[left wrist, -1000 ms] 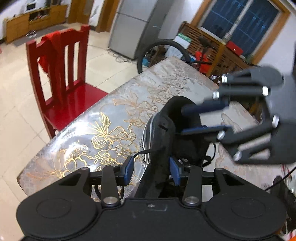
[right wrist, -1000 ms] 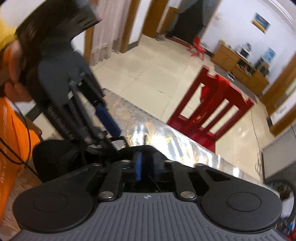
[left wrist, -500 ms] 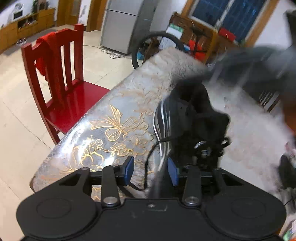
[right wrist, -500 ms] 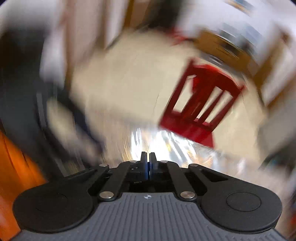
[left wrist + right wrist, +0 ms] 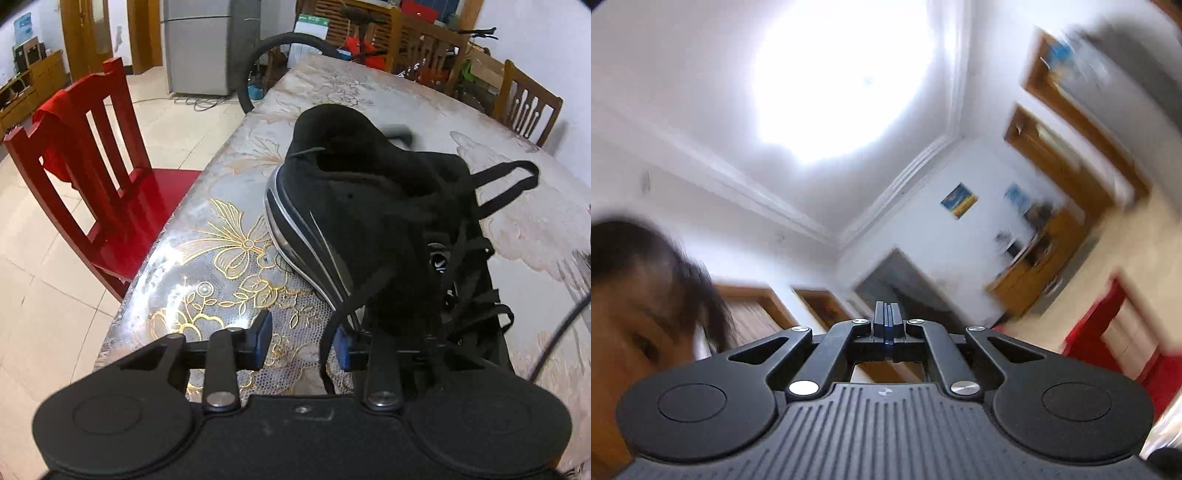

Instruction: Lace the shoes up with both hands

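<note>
Black mesh and a silver sole stripe are filling our left wrist view: the shoe [image 5: 354,206] is lying tipped on its side on the table [image 5: 369,81], heel collar toward twelve o'clock and laced front running down to about four o'clock of the frame. We are holding the left gripper [image 5: 301,341] low beside the sole edge, its blue pads partly spread and having just been closing a little; a strand of black lace [image 5: 332,332] is looping down between them by the right pad, though we cannot tell that either pad is pressing on it. We are judging that this hand is staying down there to keep that lace end ready while the other hand works. A slack loop of lace [image 5: 509,184] is standing out at two o'clock. Our right gripper [image 5: 886,325] is pointing up at the ceiling, tongs pressed together after snapping closed, and nothing is showing between them; whether a thin lace is caught there we cannot see. A red chair [image 5: 96,177] is standing at nine o'clock, just beside the table's edge.
</note>
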{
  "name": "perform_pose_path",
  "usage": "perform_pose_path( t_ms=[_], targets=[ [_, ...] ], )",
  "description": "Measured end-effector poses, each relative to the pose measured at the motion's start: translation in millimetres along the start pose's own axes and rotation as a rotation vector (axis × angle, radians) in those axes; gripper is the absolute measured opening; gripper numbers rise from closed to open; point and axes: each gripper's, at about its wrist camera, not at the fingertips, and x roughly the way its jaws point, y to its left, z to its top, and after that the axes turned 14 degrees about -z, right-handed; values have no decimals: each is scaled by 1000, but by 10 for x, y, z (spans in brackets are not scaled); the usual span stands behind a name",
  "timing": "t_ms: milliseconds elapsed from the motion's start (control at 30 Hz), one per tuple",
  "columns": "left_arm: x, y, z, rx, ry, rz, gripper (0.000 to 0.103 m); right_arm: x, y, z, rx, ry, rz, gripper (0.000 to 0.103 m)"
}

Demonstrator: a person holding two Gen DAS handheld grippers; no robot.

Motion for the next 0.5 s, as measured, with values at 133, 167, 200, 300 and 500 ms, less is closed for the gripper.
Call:
perform_pose_path(
  t_ms=[133, 167, 200, 300, 500],
  targets=[
    [-242, 65, -86, 2, -32, -38, 32, 218, 212, -457, -406, 282, -333, 33],
    [-336, 96, -105, -8, -49, -58, 32, 227, 157, -627, -430, 340, -404, 33],
    [-400, 118, -111, -8, -64, -70, 33, 230, 89, -794, -439, 395, -469, 33],
    [-498, 133, -113, 25, -102, -91, 35, 230, -134, -1191, -291, 503, -610, 34],
    [-455, 157, -257, 71, -74, -78, 35, 548, 168, -1821, -773, 540, -667, 34]
  ],
)
